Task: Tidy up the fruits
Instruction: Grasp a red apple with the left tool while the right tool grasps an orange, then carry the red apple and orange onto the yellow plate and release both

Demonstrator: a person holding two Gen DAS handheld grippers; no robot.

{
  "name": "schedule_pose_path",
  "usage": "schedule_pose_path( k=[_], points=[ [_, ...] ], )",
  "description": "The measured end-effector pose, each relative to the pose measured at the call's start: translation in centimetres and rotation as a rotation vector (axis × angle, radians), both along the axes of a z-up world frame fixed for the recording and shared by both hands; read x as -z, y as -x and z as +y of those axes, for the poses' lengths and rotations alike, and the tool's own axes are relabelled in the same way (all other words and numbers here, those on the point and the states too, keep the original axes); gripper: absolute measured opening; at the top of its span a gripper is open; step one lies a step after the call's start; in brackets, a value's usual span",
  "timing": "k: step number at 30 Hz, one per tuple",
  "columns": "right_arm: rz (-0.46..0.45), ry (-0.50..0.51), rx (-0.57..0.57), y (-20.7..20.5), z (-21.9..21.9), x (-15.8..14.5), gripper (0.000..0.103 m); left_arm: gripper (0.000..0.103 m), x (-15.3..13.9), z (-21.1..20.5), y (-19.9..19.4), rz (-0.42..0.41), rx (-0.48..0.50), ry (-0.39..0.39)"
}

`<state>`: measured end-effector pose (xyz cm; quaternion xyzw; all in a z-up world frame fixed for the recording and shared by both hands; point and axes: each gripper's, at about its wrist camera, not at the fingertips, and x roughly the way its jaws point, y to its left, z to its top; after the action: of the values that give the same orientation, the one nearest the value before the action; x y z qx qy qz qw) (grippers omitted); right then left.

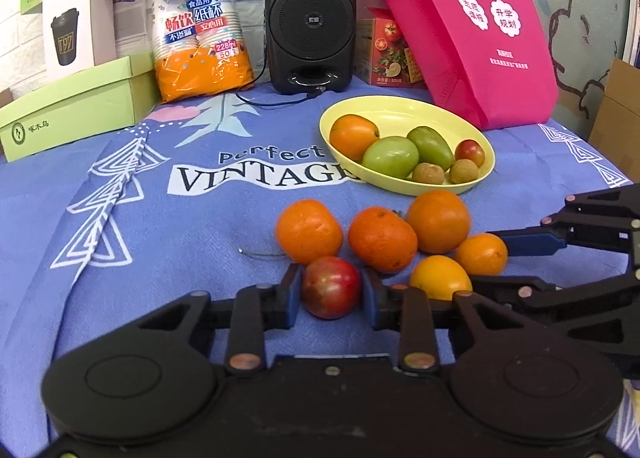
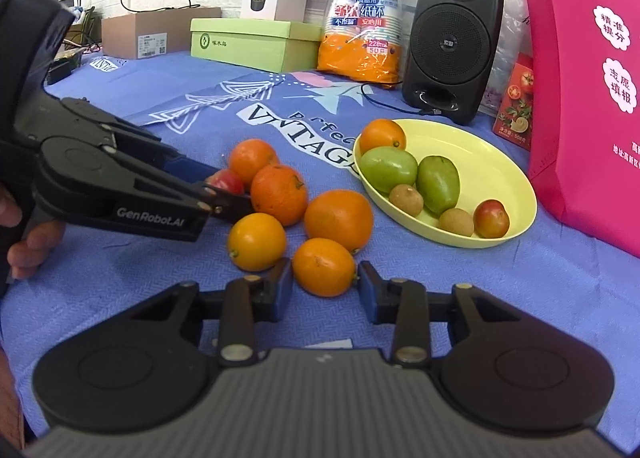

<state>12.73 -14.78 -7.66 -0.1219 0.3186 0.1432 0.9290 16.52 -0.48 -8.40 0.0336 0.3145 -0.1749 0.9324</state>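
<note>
While clamped on the red fruit [image 1: 331, 287] at the near edge of the loose pile, the left gripper [image 1: 331, 290] needed lifting straight up, clear of the oranges touching behind. Further right, closed on the small orange [image 2: 324, 266], the right gripper [image 2: 325, 285] likewise, then across to the yellow plate [image 2: 516, 178] beyond, set down gently among the fruit already there.
</note>
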Motion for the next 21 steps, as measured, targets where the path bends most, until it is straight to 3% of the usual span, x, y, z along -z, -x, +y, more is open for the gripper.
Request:
schedule_pose_path(
  k=[21],
  points=[
    [-0.013, -0.024, -0.009, 4.4, 0.0, -1.1, 0.034, 0.03, -2.0, 1.0, 6.3, -0.01, 0.03, 0.021]
  ],
)
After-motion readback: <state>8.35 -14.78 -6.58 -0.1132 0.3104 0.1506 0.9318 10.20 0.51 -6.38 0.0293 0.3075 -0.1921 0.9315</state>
